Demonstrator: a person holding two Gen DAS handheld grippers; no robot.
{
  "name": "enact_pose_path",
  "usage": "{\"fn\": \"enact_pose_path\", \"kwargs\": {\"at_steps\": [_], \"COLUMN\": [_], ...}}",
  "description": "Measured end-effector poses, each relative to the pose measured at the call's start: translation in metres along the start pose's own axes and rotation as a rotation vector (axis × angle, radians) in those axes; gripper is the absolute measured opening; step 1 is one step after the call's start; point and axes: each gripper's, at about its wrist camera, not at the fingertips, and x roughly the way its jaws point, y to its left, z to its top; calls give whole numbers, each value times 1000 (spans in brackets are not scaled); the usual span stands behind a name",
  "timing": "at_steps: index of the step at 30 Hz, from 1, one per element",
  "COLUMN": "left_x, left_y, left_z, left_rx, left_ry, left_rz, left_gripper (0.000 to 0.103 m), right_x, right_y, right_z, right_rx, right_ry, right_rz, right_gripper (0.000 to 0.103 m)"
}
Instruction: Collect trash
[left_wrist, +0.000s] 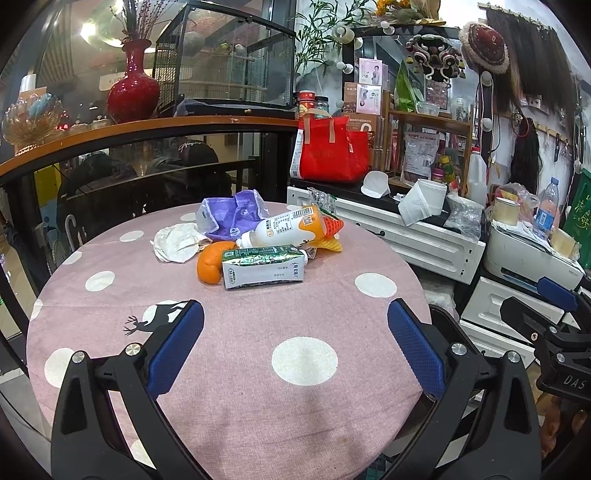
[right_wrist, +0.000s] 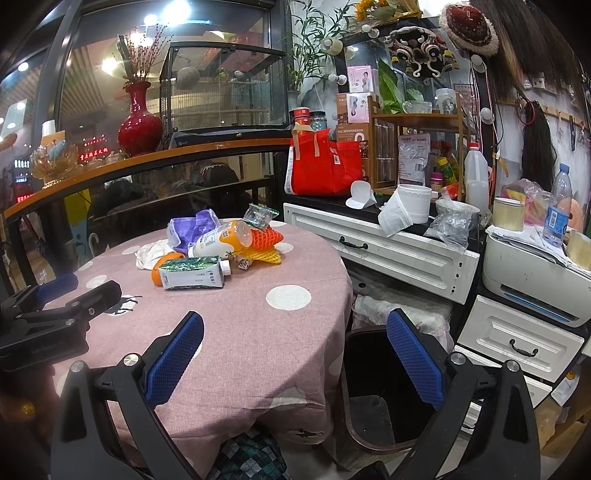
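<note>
We see the trash heaped at the far middle of the round pink table: a lying carton, an orange peel, a white-and-orange bottle, a crumpled tissue, a purple wrapper; our left gripper hovers wide apart over bare cloth; our right gripper hangs wide too, straddling the table's edge above a dark bin; the near cloth lies free.
</note>
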Motion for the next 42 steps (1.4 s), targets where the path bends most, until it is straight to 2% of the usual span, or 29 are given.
{"fn": "enact_pose_path", "kwargs": {"at_steps": [42], "left_x": [5], "left_y": [5], "left_z": [-5], "left_rx": [1], "left_ry": [17], "left_rz": [1], "left_gripper": [98], "right_x": [3], "right_y": [5], "right_z": [-5], "right_rx": [-3], "right_ry": [11], "right_rz": [0], "right_gripper": [98]}}
